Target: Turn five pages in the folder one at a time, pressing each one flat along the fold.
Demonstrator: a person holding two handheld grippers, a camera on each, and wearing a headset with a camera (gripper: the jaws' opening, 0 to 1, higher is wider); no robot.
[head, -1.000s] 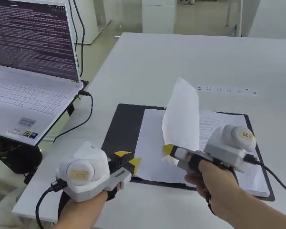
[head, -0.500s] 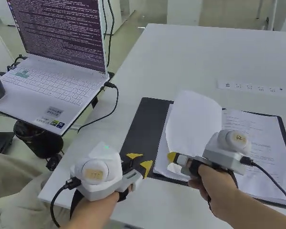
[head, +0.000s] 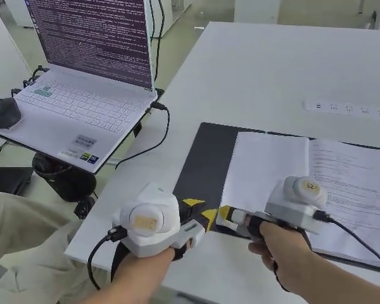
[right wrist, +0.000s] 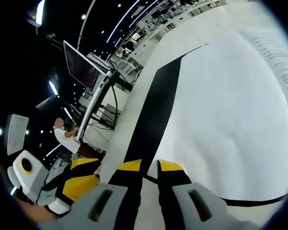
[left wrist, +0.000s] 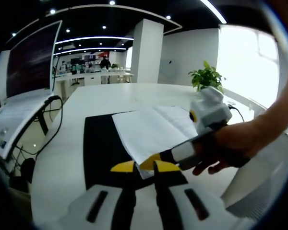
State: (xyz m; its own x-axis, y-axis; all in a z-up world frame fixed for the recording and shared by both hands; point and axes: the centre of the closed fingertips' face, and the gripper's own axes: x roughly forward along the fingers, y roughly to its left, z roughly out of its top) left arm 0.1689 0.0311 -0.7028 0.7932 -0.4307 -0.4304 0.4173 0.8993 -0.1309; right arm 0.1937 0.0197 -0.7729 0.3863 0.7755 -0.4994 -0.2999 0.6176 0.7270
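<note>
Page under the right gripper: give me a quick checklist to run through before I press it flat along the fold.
1. Page lying down on the left half of the folder: ok.
2. Fold in sight with nothing lying on it: ok.
3. Right gripper let go of the page's near corner: cannot tell; its jaws sit right at that corner.
4. Left gripper free to press, jaws open and holding nothing: ok.
5. Cable apart from the folder: ok; it runs to the left of the black cover.
</note>
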